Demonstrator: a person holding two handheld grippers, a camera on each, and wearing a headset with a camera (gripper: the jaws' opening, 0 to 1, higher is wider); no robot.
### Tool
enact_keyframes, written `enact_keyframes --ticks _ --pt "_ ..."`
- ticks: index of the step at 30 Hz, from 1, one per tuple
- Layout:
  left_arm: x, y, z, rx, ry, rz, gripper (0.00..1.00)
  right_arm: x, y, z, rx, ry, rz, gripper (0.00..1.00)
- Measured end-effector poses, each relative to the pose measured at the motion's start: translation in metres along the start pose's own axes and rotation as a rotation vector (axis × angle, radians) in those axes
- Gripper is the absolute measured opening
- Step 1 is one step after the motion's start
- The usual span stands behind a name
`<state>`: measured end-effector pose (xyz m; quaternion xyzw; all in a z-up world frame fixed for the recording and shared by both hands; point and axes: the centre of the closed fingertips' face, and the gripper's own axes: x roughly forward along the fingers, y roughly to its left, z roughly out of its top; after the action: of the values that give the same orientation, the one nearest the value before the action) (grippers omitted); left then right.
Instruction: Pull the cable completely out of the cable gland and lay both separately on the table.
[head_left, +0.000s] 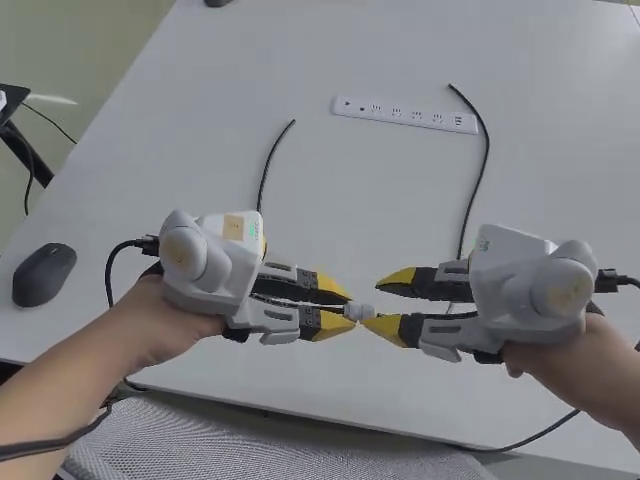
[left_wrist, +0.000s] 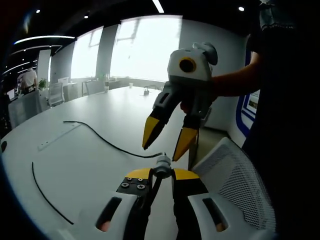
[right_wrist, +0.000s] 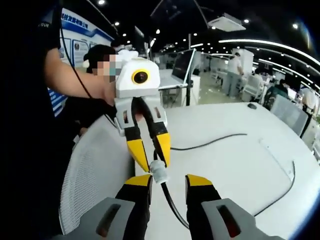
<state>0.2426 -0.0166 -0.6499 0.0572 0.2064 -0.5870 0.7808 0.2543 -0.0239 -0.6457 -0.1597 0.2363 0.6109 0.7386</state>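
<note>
L gripper (head_left: 343, 306) is clamped on the cable gland (head_left: 353, 312), held in the air above the table (head_left: 400, 200) near its front edge. R gripper (head_left: 375, 303) sits nose-to-nose w/ it, jaws spread wide, gripping nothing, tips right beside the gland. From the gland the cable (right_wrist: 169, 201) runs between R's open jaws. Gland & cable not yet apart.

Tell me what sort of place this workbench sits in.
Likely an open-plan office: a large white table with a power strip and computer mouse, plus desks with a monitor behind.
</note>
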Motion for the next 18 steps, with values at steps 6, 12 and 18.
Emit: enact_keyframes --ticks 6,12,18 --pt "-0.001 0.006 0.0 0.001 0.001 0.012 0.15 -0.006 -0.001 -0.012 -0.038 0.033 -0.089 0.2" --pt "0.001 0.006 0.001 -0.001 0.0 0.017 0.15 -0.003 -0.012 -0.024 -0.113 0.095 -0.214 0.14" --pt "0.003 0.006 0.002 0.003 -0.003 0.026 0.15 0.001 -0.007 -0.02 -0.173 0.106 -0.246 0.11"
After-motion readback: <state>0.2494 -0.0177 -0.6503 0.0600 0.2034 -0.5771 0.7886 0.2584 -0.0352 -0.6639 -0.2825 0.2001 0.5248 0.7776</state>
